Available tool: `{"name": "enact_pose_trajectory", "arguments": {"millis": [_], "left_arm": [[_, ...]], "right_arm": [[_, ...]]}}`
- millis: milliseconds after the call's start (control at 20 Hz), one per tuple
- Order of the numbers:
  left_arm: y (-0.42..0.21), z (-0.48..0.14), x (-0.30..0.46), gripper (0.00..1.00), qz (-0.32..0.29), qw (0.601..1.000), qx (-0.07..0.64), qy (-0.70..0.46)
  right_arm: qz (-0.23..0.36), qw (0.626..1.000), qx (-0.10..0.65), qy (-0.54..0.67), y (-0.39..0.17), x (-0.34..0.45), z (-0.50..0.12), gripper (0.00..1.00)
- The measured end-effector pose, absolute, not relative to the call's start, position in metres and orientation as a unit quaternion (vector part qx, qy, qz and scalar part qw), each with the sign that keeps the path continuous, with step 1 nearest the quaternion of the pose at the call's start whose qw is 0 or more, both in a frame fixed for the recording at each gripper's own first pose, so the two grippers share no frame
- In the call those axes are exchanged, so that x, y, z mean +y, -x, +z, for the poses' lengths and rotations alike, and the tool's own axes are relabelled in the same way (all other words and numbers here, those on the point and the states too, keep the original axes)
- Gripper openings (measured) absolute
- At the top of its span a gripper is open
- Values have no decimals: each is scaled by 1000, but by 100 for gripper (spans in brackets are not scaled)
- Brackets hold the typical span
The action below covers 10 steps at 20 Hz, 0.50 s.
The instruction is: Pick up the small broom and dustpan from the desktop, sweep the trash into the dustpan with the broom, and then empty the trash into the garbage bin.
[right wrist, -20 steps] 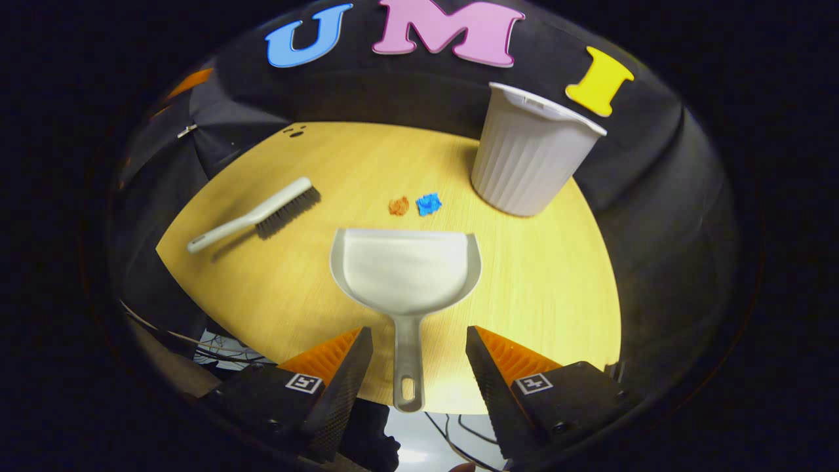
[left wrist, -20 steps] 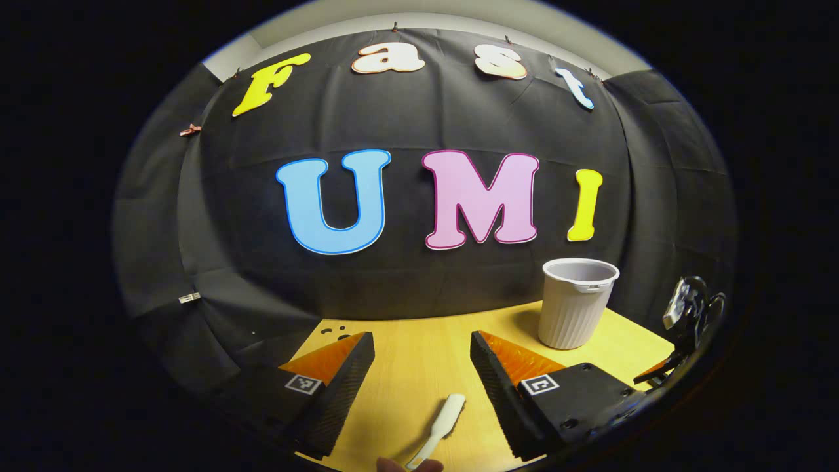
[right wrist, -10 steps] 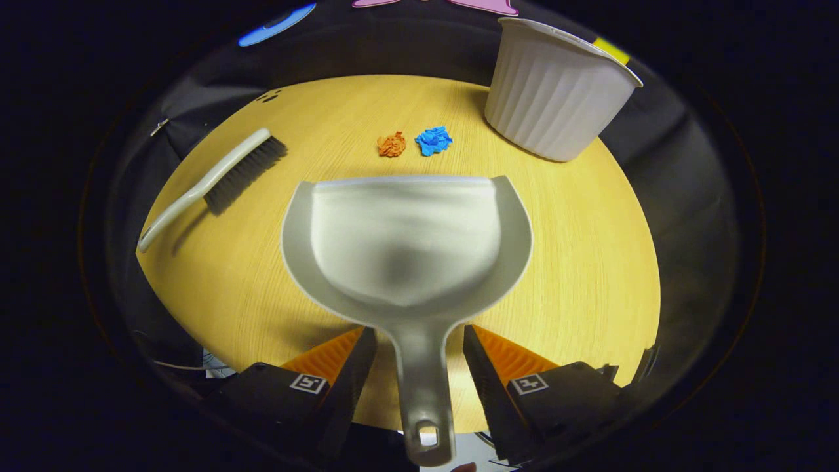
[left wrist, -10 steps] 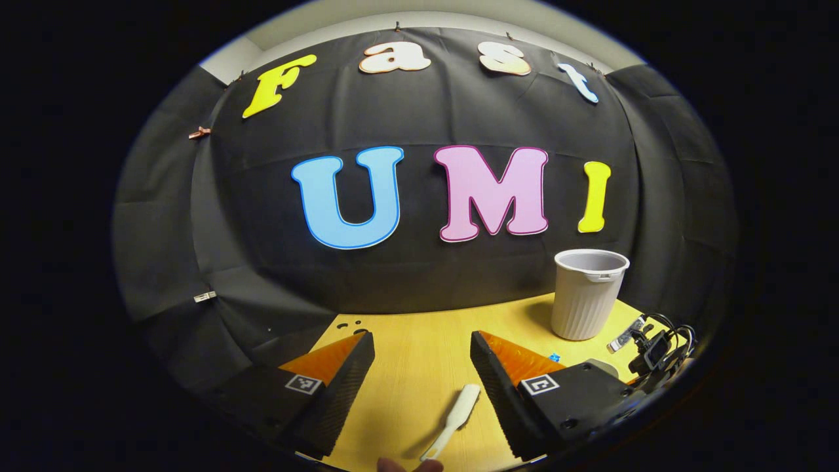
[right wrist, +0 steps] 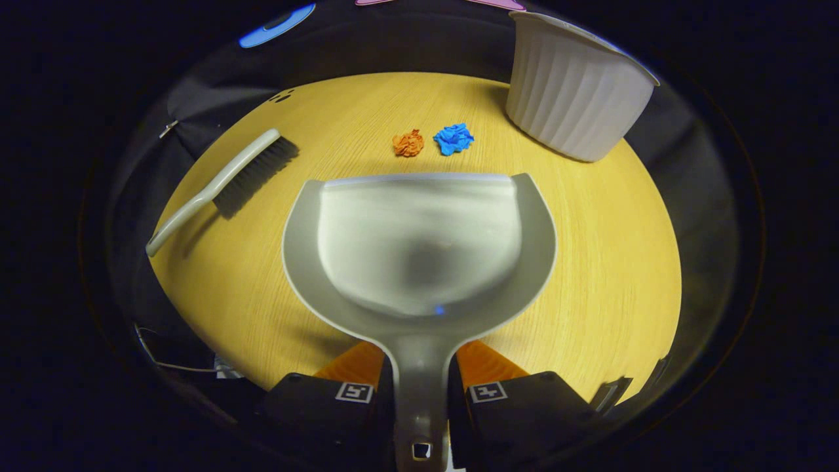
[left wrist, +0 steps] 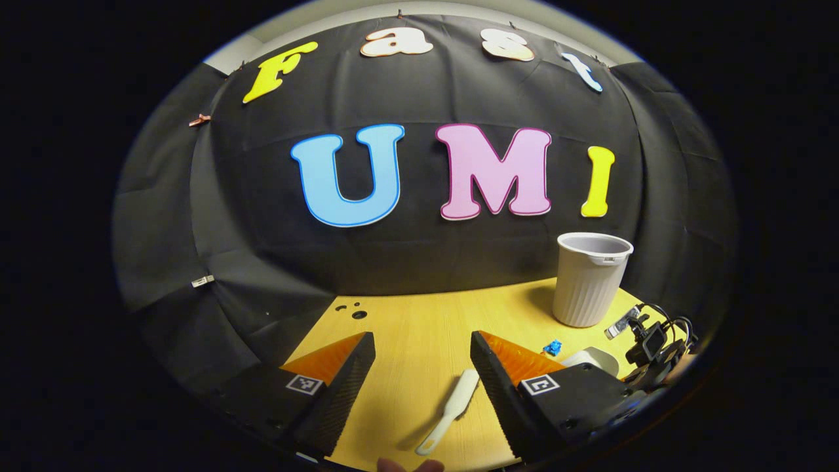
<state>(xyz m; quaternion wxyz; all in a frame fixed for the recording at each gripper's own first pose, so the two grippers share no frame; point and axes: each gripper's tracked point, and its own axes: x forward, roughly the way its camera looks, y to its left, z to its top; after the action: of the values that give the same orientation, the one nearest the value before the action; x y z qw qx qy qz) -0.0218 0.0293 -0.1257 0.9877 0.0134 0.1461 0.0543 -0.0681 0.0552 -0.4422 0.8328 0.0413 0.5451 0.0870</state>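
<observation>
Right gripper [right wrist: 419, 387] first: its two fingers are pressed in against both sides of the dustpan [right wrist: 419, 242] handle at the bottom center of the right gripper view, so it's pinching that handle. The pan's scoop spreads out just above the fingers, mouth pointing to the top of the frame, sitting on the wooden desktop [right wrist: 590, 262]. Just past the pan's front lip are two bits of crumpled trash, an orange scrap [right wrist: 408, 142] and a blue scrap [right wrist: 453, 138], side by side but apart. The garbage bin [right wrist: 577, 105] stands upright at upper right. The broom [right wrist: 219, 183] lies at the left, bristles toward the top, handle trailing to lower left.

Left gripper [left wrist: 423, 367]: fingers spread wide, nothing between them being squeezed. The broom's handle lies on the desktop in the gap, closer to the right finger, at bottom center of the left gripper view. Further out at right you can see the bin, the blue scrap near its base, and the other gripper [left wrist: 645, 344] at the far right edge.
</observation>
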Motion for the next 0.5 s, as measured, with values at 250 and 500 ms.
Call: {"name": "enact_pose_trajectory", "arguments": {"millis": [250, 500], "left_arm": [[16, -194, 15, 94, 12, 970, 242, -1], [12, -273, 2, 94, -39, 933, 358, 17]], "right_arm": [[98, 846, 524, -11, 77, 32, -413, 37], [87, 852, 516, -34, 94, 20, -389, 37]]}}
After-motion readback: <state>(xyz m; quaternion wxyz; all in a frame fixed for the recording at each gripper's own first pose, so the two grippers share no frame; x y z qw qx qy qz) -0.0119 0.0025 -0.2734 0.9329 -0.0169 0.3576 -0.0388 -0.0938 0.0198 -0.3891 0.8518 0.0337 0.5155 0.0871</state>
